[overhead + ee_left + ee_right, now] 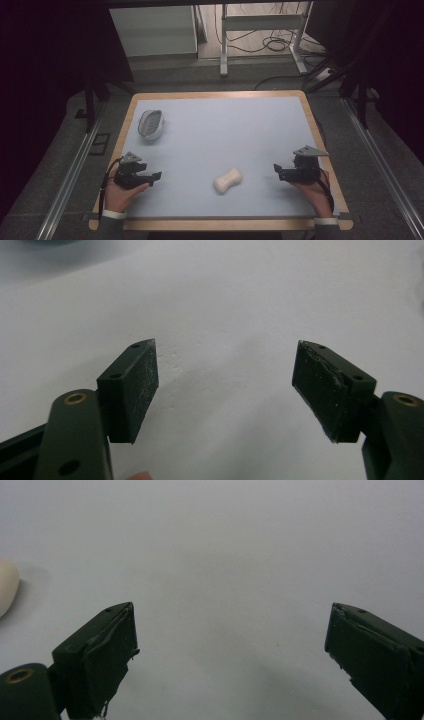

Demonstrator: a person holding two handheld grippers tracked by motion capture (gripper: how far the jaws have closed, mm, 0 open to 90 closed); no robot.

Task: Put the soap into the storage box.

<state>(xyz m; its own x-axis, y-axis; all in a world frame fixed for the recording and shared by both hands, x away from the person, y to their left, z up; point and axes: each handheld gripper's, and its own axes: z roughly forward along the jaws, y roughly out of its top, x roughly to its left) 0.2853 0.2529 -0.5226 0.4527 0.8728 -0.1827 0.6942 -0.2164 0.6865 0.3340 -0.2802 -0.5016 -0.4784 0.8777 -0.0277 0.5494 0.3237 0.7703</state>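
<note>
Pale blue matting covers the wood-edged tabletop (220, 127), which stands in a dim room with cables and a metal frame beyond its far edge. A cream, peanut-shaped soap bar (228, 180) lies near the front edge, a little right of centre, between the two hand-held tools and touching neither. Its long axis runs diagonally, one rounded end toward the near-left, the other toward the far-right. A grey, ribbed soap dish (151, 124) sits well apart at the far left.

The left gripper (154, 176) rests low at the near-left with its jaws spread wide over bare mat and nothing between them. The right gripper (278, 171) mirrors it at the near-right, jaws likewise parted and empty; its own view catches one end of the bar at the left edge.

Work appears to be at its opening step, with no approach begun. The next move probably calls for one tool to close in on the bar and straddle its narrow waist across the diagonal.
</note>
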